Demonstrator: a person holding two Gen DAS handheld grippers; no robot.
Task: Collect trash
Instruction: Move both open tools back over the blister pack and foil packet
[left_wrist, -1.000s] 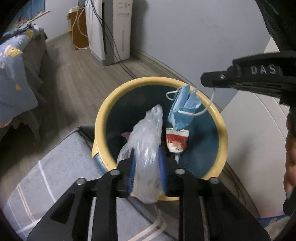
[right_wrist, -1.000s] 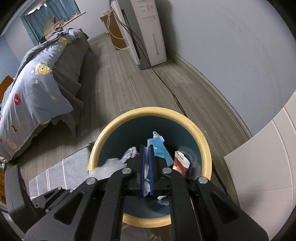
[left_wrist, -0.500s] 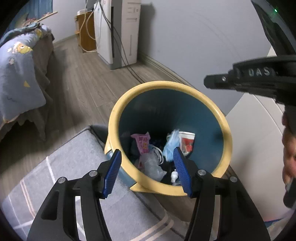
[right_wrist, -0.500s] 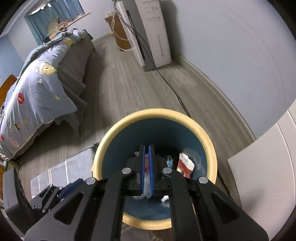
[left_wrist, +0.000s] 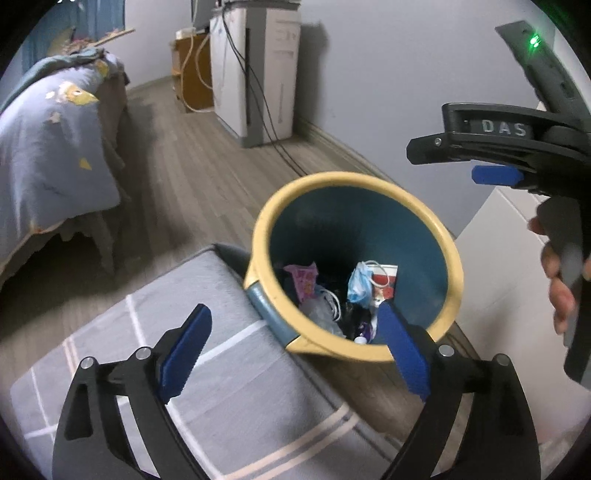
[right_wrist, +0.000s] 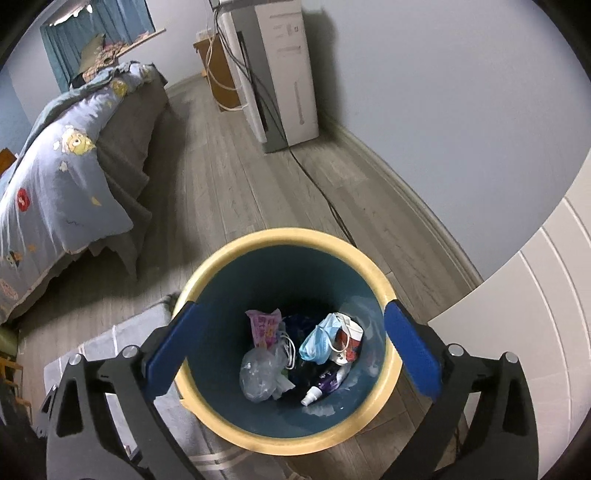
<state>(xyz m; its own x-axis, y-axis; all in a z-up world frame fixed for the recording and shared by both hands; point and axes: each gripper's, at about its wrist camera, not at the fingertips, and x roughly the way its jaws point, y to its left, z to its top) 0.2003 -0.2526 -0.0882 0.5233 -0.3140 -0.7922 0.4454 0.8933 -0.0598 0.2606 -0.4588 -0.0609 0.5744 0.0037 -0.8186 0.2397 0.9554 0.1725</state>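
A round bin with a yellow rim (left_wrist: 454, 266) (right_wrist: 229, 435) and a blue inside stands on the wood floor. In it lie a blue face mask (left_wrist: 357, 287) (right_wrist: 317, 341), a clear plastic bag (right_wrist: 260, 373) (left_wrist: 319, 314), a pink wrapper (right_wrist: 263, 326) (left_wrist: 304, 282), a red and white packet (left_wrist: 386, 282) (right_wrist: 351, 339) and a small purple bottle (right_wrist: 325, 386). My left gripper (left_wrist: 295, 349) is open and empty, above the bin's near rim. My right gripper (right_wrist: 288, 352) is open and empty, directly over the bin; it also shows in the left wrist view (left_wrist: 495, 162).
A grey rug with pale stripes (left_wrist: 221, 387) (right_wrist: 107, 347) lies against the bin. A bed with a blue quilt (left_wrist: 48, 147) (right_wrist: 62, 177) is at the left. A white appliance (left_wrist: 262, 70) (right_wrist: 280, 70) with cables stands by the far wall. A white panel (right_wrist: 535, 332) is at the right.
My left gripper opened and let the plastic bag fall into the bin. My right gripper opened and the face mask now lies in the bin. Both grippers have risen above it.
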